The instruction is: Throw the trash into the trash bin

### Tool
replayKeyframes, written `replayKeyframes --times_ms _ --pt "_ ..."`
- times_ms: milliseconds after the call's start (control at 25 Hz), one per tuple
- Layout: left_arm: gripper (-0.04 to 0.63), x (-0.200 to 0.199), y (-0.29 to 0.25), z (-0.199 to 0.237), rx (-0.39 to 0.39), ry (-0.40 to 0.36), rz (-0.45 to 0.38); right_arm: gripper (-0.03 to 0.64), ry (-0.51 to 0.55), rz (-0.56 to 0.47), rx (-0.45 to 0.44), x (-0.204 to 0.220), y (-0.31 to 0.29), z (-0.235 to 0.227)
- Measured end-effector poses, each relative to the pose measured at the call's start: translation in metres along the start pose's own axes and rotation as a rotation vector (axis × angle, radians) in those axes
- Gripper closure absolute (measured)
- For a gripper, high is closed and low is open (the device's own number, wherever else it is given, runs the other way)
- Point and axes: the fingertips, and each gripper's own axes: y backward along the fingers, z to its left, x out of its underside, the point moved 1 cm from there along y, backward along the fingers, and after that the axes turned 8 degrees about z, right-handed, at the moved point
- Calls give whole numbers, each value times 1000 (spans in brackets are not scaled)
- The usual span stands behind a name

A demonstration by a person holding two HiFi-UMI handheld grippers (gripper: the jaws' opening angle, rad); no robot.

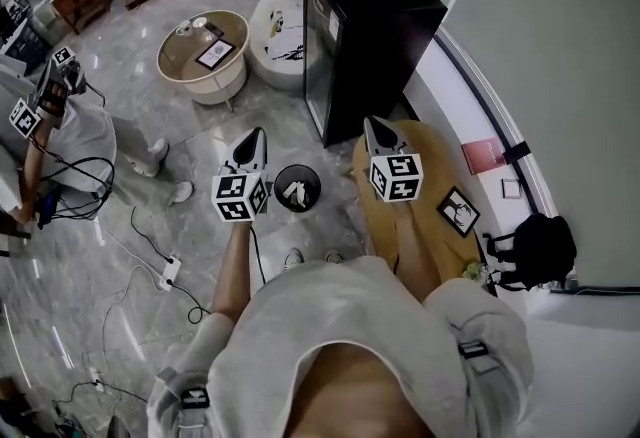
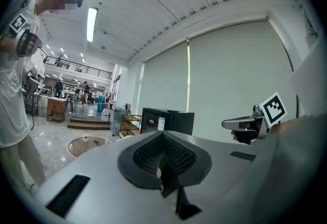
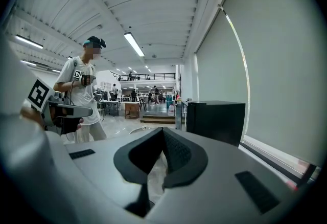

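A small round black trash bin (image 1: pixel 297 188) stands on the floor, with crumpled white trash (image 1: pixel 296 192) lying inside it. I hold both grippers out roughly level above the floor, one on each side of the bin. My left gripper (image 1: pixel 256 132) (image 2: pixel 163 135) is shut, its tips meeting with nothing seen between them. My right gripper (image 1: pixel 372 122) (image 3: pixel 163 131) is shut too and holds nothing that I can see. Each gripper shows in the other's view: the right gripper (image 2: pixel 227 124) and the left gripper (image 3: pixel 87 111).
A tall black cabinet (image 1: pixel 370 36) stands just beyond the bin, with a white beanbag (image 1: pixel 280 36) and a round table (image 1: pixel 205 51) to its left. A wooden bench (image 1: pixel 430 216) runs on the right, near a black backpack (image 1: pixel 540 246). Another person (image 1: pixel 50 126) and cables (image 1: pixel 160 266) are at the left.
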Motion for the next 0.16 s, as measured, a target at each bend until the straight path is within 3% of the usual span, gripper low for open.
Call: replayKeyframes --times_ms 160 --pt "578 1 5 -1 -1 0 -1 588 0 4 -1 2 4 2"
